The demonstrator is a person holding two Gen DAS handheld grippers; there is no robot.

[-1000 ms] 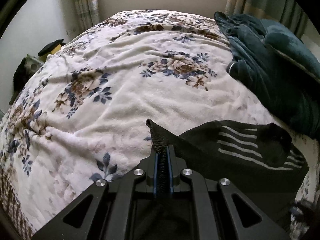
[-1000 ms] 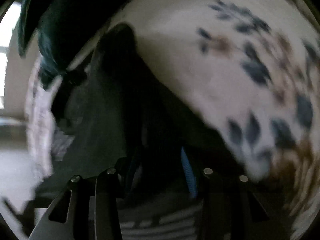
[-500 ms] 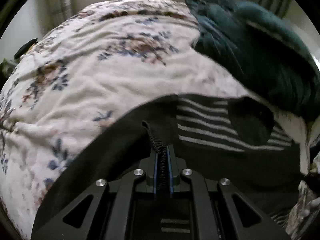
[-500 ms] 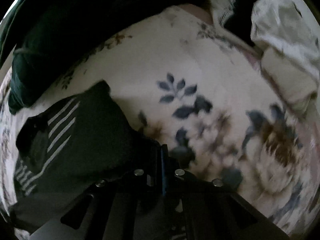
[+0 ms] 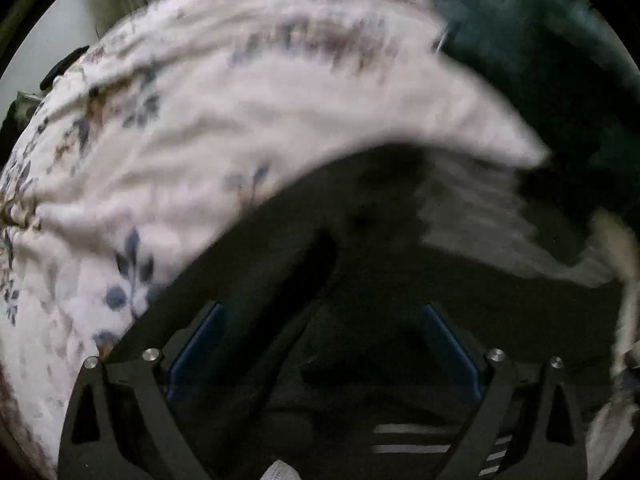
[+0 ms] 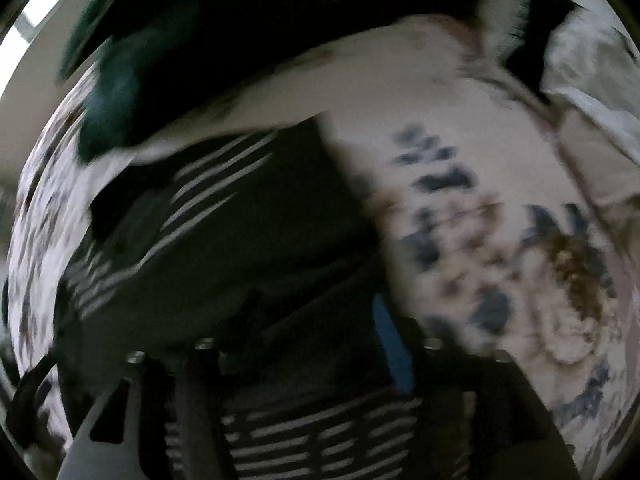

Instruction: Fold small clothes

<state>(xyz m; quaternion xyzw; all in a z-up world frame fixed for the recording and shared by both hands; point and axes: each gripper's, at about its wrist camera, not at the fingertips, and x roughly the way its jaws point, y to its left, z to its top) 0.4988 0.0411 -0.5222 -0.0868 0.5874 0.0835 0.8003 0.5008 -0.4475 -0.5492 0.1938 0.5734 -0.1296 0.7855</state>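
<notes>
A small black garment with white stripes (image 5: pixel 400 248) lies folded on the floral blanket (image 5: pixel 240 120). Both views are motion-blurred. My left gripper (image 5: pixel 320 320) is open right above the black cloth, its blue-padded fingers (image 5: pixel 200 344) spread wide with nothing between them. In the right wrist view the same garment (image 6: pixel 248 216) lies at the lower left. My right gripper (image 6: pixel 316 340) is open over its near edge, one blue pad (image 6: pixel 392 352) showing, and it holds nothing.
A dark teal blanket (image 5: pixel 540 60) is heaped at the far right of the bed, also in the right wrist view (image 6: pixel 180 40). White and dark clothes (image 6: pixel 580 60) lie at the right wrist view's upper right. A wall and curtain stand behind the bed.
Both grippers have opened and let go of the black garment, which now lies folded on the blanket. Both cameras are moving, blurring the views.
</notes>
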